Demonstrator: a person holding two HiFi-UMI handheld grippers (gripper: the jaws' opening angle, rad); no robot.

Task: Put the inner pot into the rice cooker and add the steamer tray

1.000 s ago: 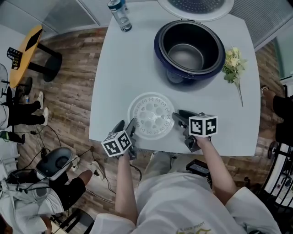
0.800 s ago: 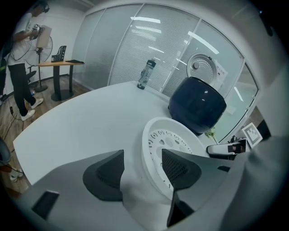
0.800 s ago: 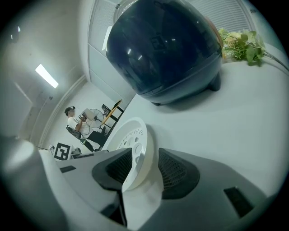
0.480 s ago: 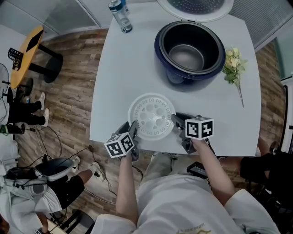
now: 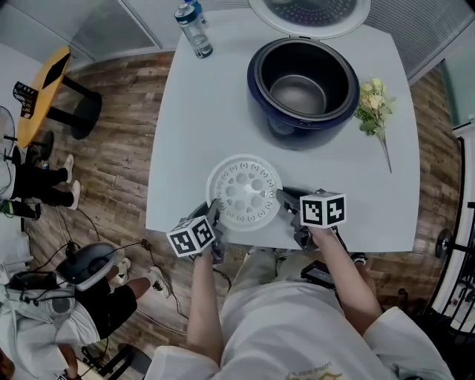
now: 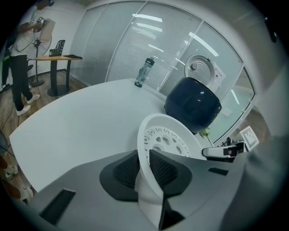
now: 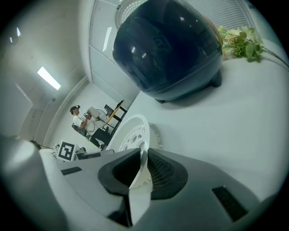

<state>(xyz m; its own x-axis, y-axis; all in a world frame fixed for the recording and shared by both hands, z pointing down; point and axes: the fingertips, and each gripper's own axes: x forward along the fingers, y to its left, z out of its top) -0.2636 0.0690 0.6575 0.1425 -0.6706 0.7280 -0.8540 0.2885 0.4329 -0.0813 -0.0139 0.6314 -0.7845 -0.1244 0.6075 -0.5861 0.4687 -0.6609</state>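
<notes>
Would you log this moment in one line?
left gripper, right gripper: jaws just closed on steamer tray; rice cooker: lid open

tray [image 5: 244,191]: white plastic, matt and smooth, pierced with holes, thin rim
cooker [image 5: 286,133]: dark blue shell that looks like glossy plastic and throws back the ceiling lights; inside, black walls and a dull grey, metal-looking base
lid [image 5: 309,11]: white plastic ring round a grey dotted plate
desk [image 5: 200,126]: white, smooth, matt with a faint sheen
fingers [image 6: 163,170]: black pads, finely ribbed, matt, rubbery look; smooth matt grey plastic around them
bottle [image 5: 193,30]: clear plastic, shiny
floor [image 5: 111,159]: wood-look planks, brown and grey, patchy grain, low sheen
</notes>
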